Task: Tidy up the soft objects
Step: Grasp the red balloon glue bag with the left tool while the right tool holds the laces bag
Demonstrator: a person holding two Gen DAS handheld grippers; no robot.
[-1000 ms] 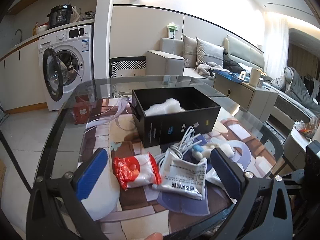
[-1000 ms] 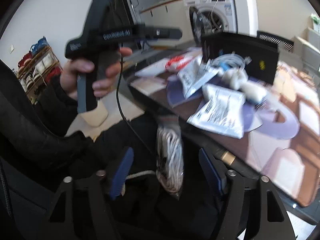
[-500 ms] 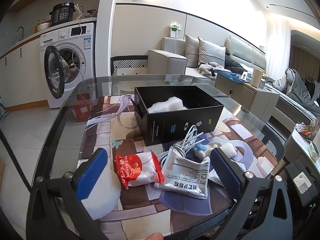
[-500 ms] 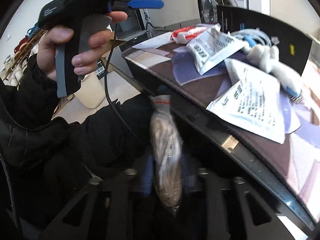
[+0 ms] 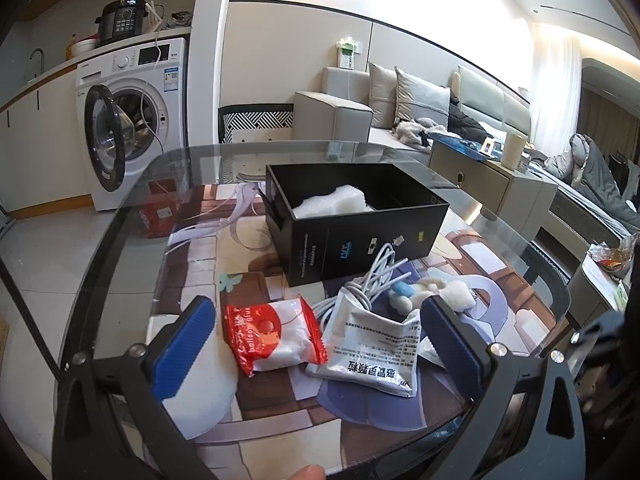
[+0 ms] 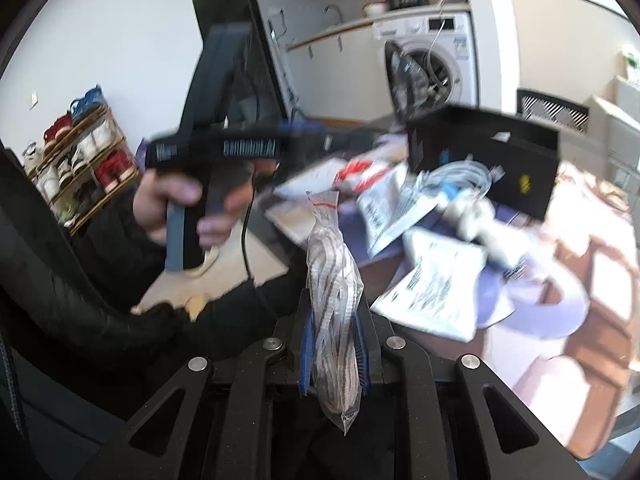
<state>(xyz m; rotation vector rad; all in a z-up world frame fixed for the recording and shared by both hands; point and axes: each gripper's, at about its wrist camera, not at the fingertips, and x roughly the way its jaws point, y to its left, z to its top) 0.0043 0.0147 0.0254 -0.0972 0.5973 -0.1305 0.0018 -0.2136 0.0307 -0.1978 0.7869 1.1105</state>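
"balloon glue" is printed on the red-and-white packet [image 5: 274, 338] lying between the wide-spread fingers of the left gripper [image 5: 316, 344]. A clear bag of cord [image 6: 334, 312] is clamped in the right gripper [image 6: 334, 354], before the glass table [image 5: 120, 236].

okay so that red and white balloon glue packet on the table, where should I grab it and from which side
Grip the red and white packet across its puffy white middle, coming down from above and the near table edge, where the open left hand-held gripper already faces it. It lies flat with crimped red ends left and right; those thin ends would likely slip. Mind the grey sachet touching its right side.
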